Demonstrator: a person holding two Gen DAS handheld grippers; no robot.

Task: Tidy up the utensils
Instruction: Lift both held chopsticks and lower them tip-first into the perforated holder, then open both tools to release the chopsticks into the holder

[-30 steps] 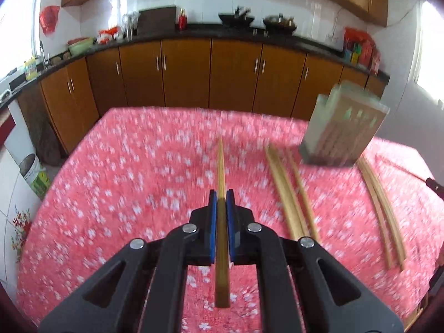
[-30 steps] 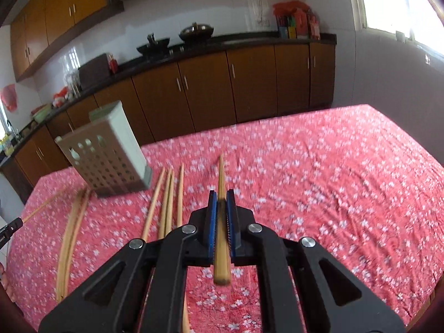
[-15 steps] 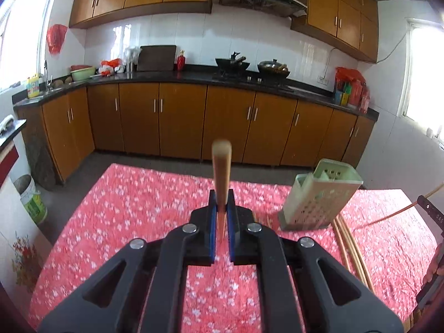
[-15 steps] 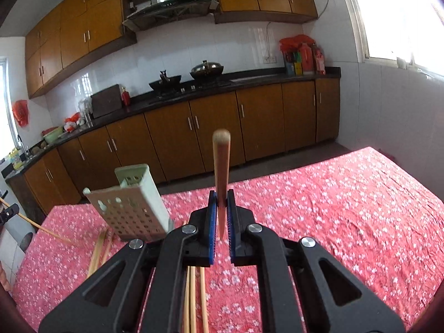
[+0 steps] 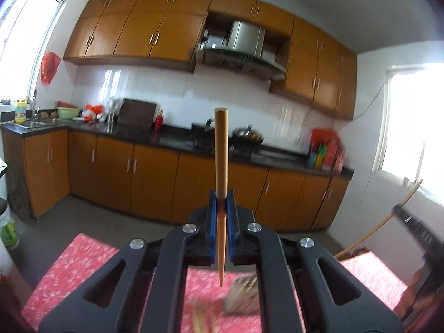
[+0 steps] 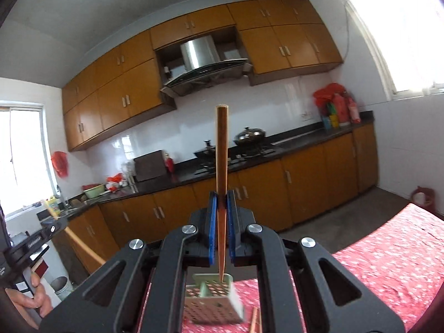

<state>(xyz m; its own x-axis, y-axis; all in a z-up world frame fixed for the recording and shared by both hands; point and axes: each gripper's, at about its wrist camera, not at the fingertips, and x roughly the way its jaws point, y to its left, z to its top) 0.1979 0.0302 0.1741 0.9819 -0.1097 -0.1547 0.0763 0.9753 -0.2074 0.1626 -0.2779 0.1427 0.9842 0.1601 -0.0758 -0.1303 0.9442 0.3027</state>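
Each gripper is clamped on one chopstick standing upright, thin tip down – the right gripper (image 6: 221, 202) holds its chopstick (image 6: 221, 149) directly above the perforated holder (image 6: 213, 301), while the left gripper (image 5: 221, 202) and its chopstick (image 5: 221, 152) sit off to the holder's side.

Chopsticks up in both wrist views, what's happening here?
A person holds a gripper in each hand. The left gripper is shut on one chopstick, and the right gripper on another chopstick. Both point across the kitchen, tips toward the cameras. The perforated holder stands on the red floral tablecloth below.
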